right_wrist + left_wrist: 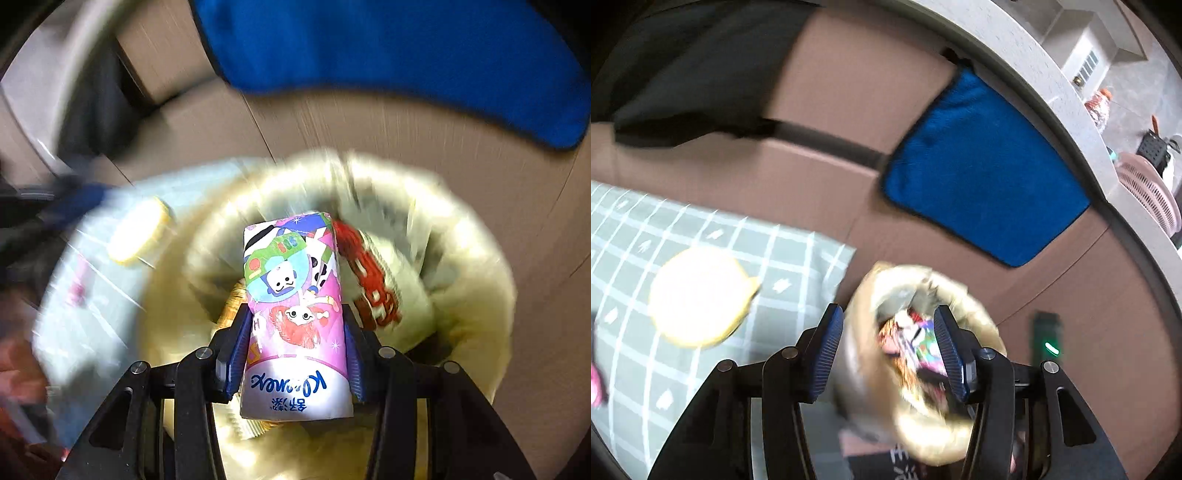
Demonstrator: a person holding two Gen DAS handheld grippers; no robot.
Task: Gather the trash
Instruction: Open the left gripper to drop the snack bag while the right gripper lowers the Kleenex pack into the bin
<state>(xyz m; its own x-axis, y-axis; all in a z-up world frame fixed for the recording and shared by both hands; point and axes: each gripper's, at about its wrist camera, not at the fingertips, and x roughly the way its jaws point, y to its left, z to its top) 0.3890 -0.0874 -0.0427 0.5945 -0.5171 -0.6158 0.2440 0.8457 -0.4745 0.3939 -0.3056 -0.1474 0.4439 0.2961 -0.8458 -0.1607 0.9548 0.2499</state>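
The right gripper [295, 354] is clamped on a tissue pack [295, 310] above the trash bin [472, 295]. The left gripper [886, 350] is spread apart, grasping nothing.

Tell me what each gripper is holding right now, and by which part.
The right gripper clamps a tissue pack by its long sides, near the white end. The left gripper is open and holds nothing, above the trash bin.

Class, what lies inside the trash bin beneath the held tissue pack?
Below the tissue pack in the right gripper, the trash bin holds a red-and-white wrapper and something orange-yellow, blurred. The pack hides the bin's bottom.
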